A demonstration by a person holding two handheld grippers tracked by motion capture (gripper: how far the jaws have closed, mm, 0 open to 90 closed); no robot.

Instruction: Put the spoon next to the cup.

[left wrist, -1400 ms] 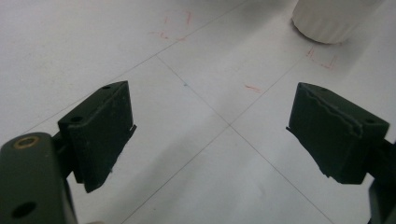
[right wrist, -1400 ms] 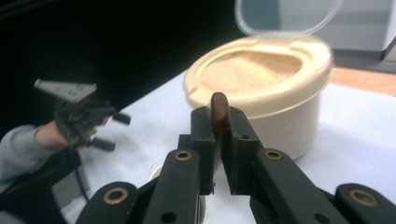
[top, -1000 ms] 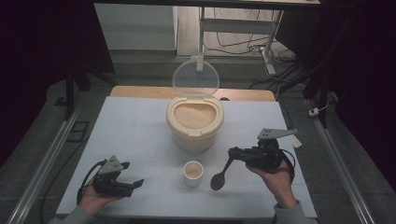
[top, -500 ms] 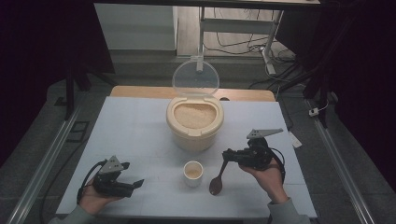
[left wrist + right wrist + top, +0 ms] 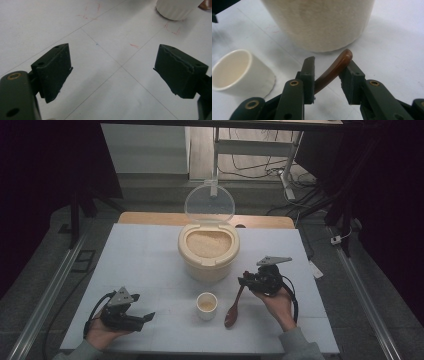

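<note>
A cream rice container (image 5: 207,252) full of grains stands mid-table with its clear lid (image 5: 209,204) raised. In front of it sits a small white cup (image 5: 206,305). A brown spoon (image 5: 233,309) lies slanted to the right of the cup, its bowl low on the table. My right gripper (image 5: 245,281) is shut on the top of the handle. In the right gripper view (image 5: 328,67) the brown handle (image 5: 332,71) crosses between the jaws, with the container (image 5: 319,22) behind and the cup (image 5: 234,70) to the left. My left gripper (image 5: 146,317) (image 5: 112,60) rests open at the front left, holding nothing.
The white table top (image 5: 145,260) has faint grid lines and small red marks (image 5: 91,11). The cup's base (image 5: 177,10) shows ahead of the left jaws. Metal rails (image 5: 45,295) run along both sides, and cables lie on the floor beyond the table.
My right gripper has moved left and down with the spoon, bringing its bowl to the table beside the cup. The left gripper has stayed in place.
</note>
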